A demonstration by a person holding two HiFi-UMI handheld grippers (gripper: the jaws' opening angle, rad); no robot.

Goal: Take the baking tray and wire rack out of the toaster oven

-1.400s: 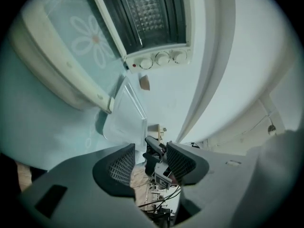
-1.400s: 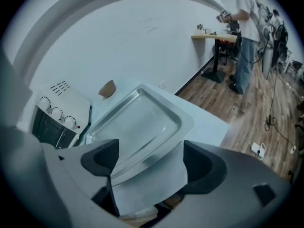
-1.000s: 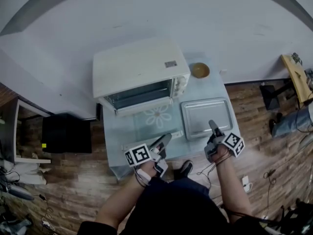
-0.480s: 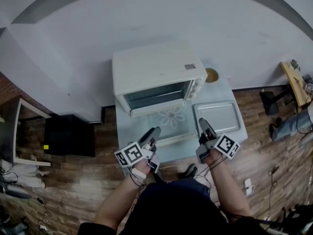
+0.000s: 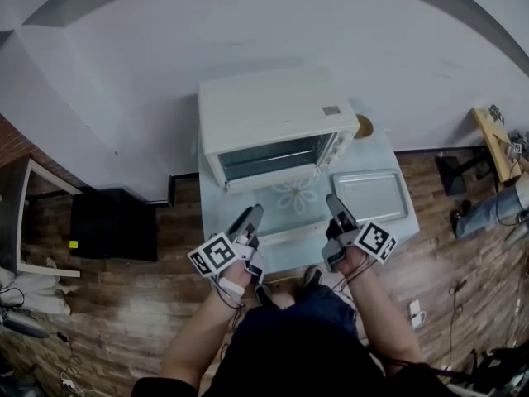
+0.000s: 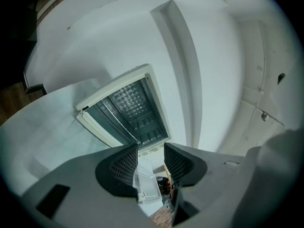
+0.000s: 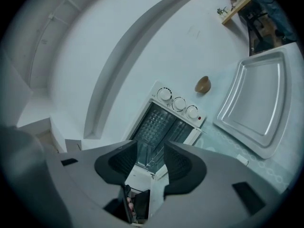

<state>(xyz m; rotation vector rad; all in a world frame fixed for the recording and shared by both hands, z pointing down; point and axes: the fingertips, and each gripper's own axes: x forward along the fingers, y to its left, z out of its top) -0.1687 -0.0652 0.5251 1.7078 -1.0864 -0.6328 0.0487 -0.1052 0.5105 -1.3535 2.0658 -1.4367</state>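
The oven (image 5: 273,114) stands straight ahead of both tools, its door (image 5: 285,198) dropped open onto the counter (image 5: 213,222) between them and the cavity. The tray (image 5: 370,195) is already out, lying flat on the counter just to the outer side of the right tool (image 5: 335,205). A grid shows inside the cavity, which I take for the rack (image 6: 128,96) (it could be patterning on the back wall; the views do not settle it). If so, it lies ahead of and above the tools, beyond the door, with its long axis across the mouth, from one tool's side to the other's. Neither hand is clearly nearer: the left tool (image 5: 250,214) faces the left half of the mouth and the right tool the right half.

Both tools are spread with nothing between their pads, though the jaws have just been closing, the right more so. A second ago the right tool sat at the tray's near edge; it has since come across to the door's right corner, and the left tool has shifted towards the door's left side.
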